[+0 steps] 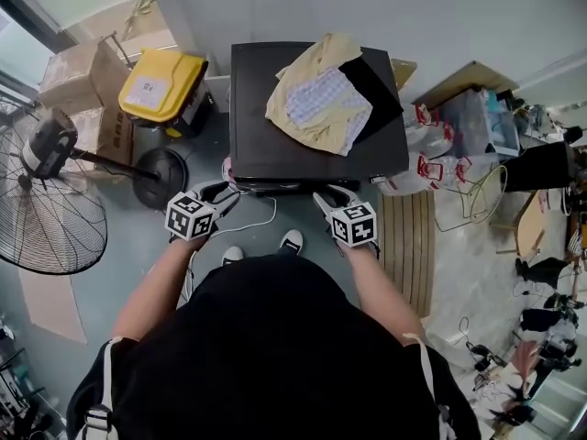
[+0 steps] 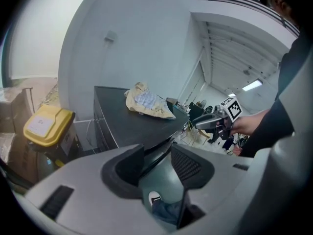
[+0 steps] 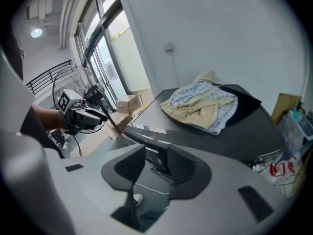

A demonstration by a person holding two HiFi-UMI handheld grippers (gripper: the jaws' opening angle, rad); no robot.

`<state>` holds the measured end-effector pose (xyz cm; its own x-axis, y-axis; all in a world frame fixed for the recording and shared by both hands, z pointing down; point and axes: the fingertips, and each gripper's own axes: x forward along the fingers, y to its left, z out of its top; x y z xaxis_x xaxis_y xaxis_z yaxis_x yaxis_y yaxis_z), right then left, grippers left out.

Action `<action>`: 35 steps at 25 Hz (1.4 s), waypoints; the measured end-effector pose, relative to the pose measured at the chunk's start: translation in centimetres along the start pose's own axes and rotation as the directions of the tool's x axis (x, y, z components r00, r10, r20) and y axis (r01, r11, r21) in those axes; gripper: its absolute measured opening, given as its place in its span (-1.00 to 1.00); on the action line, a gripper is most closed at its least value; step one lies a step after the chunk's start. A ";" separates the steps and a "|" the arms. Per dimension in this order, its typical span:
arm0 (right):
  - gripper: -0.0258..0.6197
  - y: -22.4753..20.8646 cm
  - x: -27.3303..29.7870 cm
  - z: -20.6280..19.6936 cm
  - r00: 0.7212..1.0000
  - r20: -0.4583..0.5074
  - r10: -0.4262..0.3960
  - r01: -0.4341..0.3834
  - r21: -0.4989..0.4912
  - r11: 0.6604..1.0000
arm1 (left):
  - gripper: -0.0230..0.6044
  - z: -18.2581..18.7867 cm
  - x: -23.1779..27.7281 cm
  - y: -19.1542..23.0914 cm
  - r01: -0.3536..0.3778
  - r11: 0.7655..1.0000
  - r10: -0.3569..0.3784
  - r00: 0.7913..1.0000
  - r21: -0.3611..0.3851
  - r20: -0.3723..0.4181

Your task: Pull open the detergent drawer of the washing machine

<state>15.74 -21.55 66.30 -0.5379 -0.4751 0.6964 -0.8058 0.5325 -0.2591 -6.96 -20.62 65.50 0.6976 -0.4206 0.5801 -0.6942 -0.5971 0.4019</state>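
Approach step, both tools empty.
Head view: left gripper [image 1: 227, 191] and right gripper [image 1: 323, 196] near washing machine [image 1: 257, 140] front; drawer hidden. Left gripper view: jaws spread, empty. Right gripper view: same. Next we locate the drawer.

Black top [image 1: 275, 337], white shoulder straps [image 1: 106, 379], white-toed shoes [image 1: 292, 240]; grey left gripper [image 2: 157, 153], right gripper [image 3: 156, 155], black-white marker cubes [image 1: 190, 216].

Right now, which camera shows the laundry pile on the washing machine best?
The head view: it sees the whole laundry pile from above on the washing machine. The right gripper view shows it side-on, fairly large; the left gripper view, small and distant.
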 end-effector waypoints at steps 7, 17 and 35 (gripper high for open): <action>-0.46 0.4 2.0 -1.9 0.998 -0.053 0.016 -0.018 -0.031 0.999 | -0.36 -2.6 2.0 1.1 -0.008 1.000 0.007 0.998 -0.010 -0.058; -0.43 1.0 4.8 -3.2 0.994 -0.097 0.051 -0.056 -0.052 0.997 | -0.36 -5.1 4.0 2.7 -0.030 0.999 0.027 0.993 -0.022 -0.116; -0.39 1.4 8.8 -5.0 0.986 -0.155 0.070 -0.081 -0.064 0.995 | -0.34 -7.6 7.2 4.9 -0.064 0.998 0.066 0.979 0.018 -0.191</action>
<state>11.18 -21.48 75.39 -0.5483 -0.3227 0.7716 -0.7422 0.6129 -0.2711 -6.70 -21.35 77.06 0.6033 -0.3209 0.7300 -0.7339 -0.5816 0.3509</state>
